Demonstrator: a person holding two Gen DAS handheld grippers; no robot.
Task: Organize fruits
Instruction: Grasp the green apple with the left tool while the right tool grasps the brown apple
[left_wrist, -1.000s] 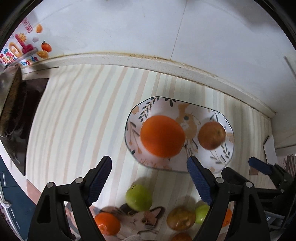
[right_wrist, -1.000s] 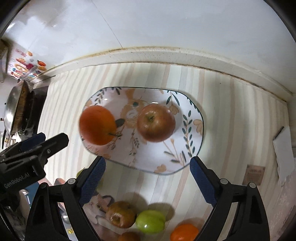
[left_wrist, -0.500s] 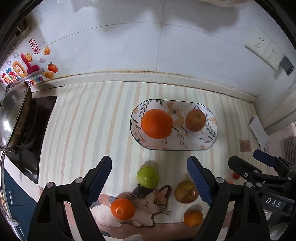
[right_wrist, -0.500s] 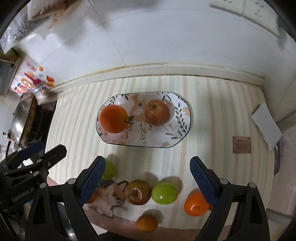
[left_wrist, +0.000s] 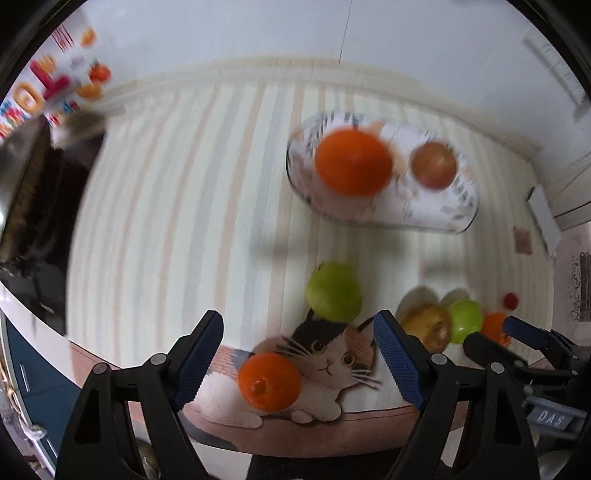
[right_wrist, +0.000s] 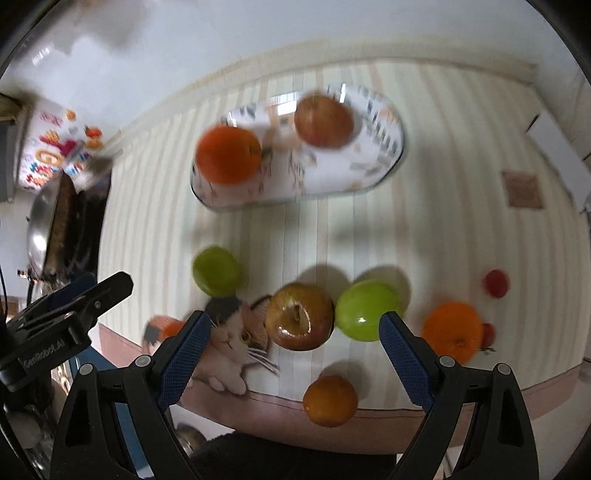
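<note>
Both hand-held grippers, left (left_wrist: 297, 354) and right (right_wrist: 291, 350), hang wide apart and hold nothing over loose fruit on the tabletop (right_wrist: 443, 184), so next one probably must drop onto the brown apple (right_wrist: 300, 316) and carry it to the plate (right_wrist: 369, 173).

Setting, as I read it: home kitchen. Evidence: striped counter mat (right_wrist: 461, 192) against a white tiled wall (left_wrist: 258, 33), steel wok (right_wrist: 38, 221) on a black hob (left_wrist: 44, 206), patterned fruit plate (right_wrist: 388, 162).
</note>
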